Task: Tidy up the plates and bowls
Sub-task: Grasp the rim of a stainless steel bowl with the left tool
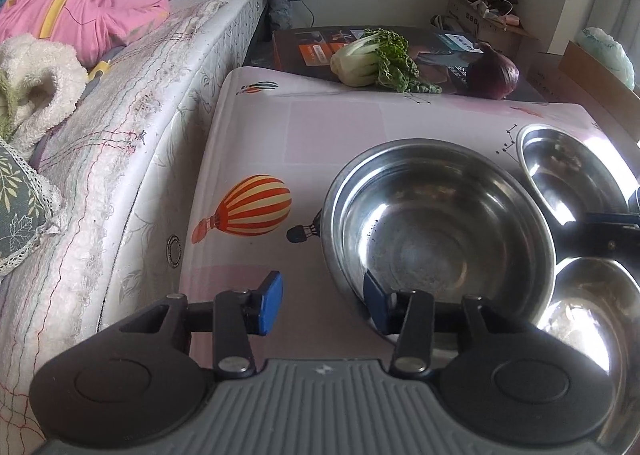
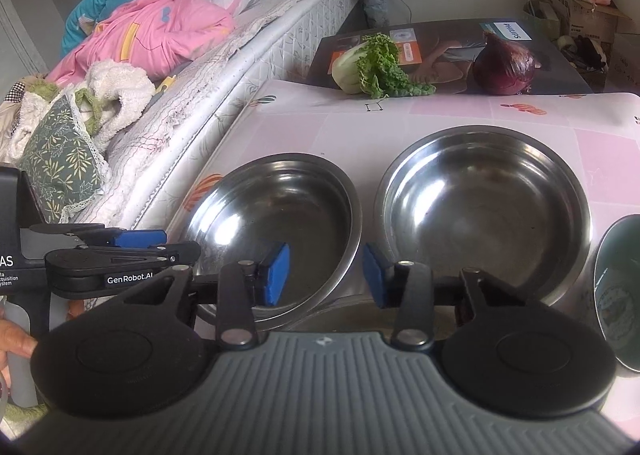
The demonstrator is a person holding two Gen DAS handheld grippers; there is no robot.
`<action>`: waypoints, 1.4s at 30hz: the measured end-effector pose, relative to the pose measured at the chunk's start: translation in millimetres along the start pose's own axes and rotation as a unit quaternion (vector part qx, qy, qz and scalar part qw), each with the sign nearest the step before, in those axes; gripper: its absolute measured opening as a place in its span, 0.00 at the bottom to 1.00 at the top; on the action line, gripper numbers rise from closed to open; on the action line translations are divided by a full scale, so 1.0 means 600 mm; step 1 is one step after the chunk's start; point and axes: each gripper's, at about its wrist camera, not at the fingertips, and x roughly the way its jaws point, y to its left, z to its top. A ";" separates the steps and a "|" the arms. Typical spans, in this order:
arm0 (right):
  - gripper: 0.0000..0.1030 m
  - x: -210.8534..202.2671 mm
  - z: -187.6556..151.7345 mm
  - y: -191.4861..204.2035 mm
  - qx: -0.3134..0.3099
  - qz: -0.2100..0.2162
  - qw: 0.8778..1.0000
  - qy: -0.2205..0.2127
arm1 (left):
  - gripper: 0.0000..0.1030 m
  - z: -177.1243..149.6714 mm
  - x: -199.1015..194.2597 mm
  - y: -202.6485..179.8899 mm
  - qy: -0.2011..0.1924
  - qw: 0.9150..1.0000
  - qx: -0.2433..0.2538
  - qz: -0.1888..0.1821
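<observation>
The left steel bowl (image 1: 436, 231) is being straddled at its near rim by the left gripper (image 1: 323, 303), one pad inside and one outside, the pads not visibly pressing. The right gripper (image 2: 325, 275) is being held part-open over that bowl's right rim, beside the second steel bowl (image 2: 484, 211) on the pink table (image 2: 312, 131). Next, a firm pinch is likely needed before lifting and nesting.

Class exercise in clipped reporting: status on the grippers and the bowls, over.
Left gripper open, straddling big steel bowl's rim. Right gripper open, straddling its opposite rim. Second bowl and third bowl crowd that side.
</observation>
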 end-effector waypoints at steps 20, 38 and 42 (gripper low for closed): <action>0.05 0.045 0.019 0.015 -0.008 0.033 0.999 0.031 | 0.25 -0.010 0.000 0.037 0.029 0.999 -0.038 -0.015; 0.04 0.057 0.025 0.030 -0.003 0.060 0.997 0.041 | 0.17 -0.014 0.023 0.039 0.037 0.997 -0.054 -0.036; 0.07 0.060 0.034 0.015 0.025 0.050 0.998 0.040 | 0.16 -0.014 0.024 0.044 0.037 0.997 -0.058 -0.037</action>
